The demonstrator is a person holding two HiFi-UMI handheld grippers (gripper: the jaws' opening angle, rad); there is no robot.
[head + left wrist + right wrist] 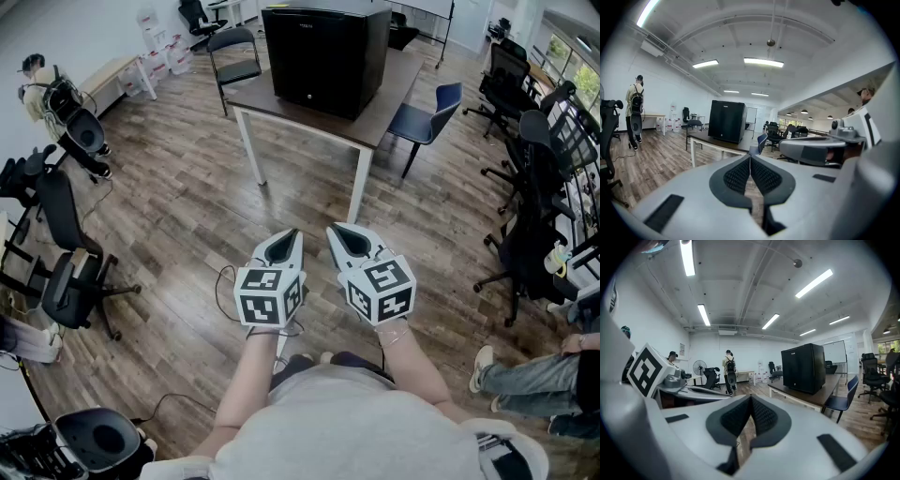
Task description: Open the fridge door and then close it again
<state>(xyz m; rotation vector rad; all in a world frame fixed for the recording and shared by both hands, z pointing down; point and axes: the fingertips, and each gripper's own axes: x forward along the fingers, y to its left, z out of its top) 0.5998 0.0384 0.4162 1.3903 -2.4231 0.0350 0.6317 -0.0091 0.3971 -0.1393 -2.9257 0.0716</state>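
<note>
A small black fridge (324,54) stands with its door closed on a brown table (392,98) at the far side of the room; it also shows in the left gripper view as the fridge (726,121) and in the right gripper view as the fridge (803,367). My left gripper (292,233) and right gripper (334,228) hang side by side over the wood floor, well short of the table. Both are shut with nothing between the pads.
A blue chair (427,119) stands at the table's right, a black chair (234,57) at its left. Office chairs (527,178) line the right side, more chairs (66,272) the left. A person (39,86) stands far left; someone's legs (525,380) show at lower right.
</note>
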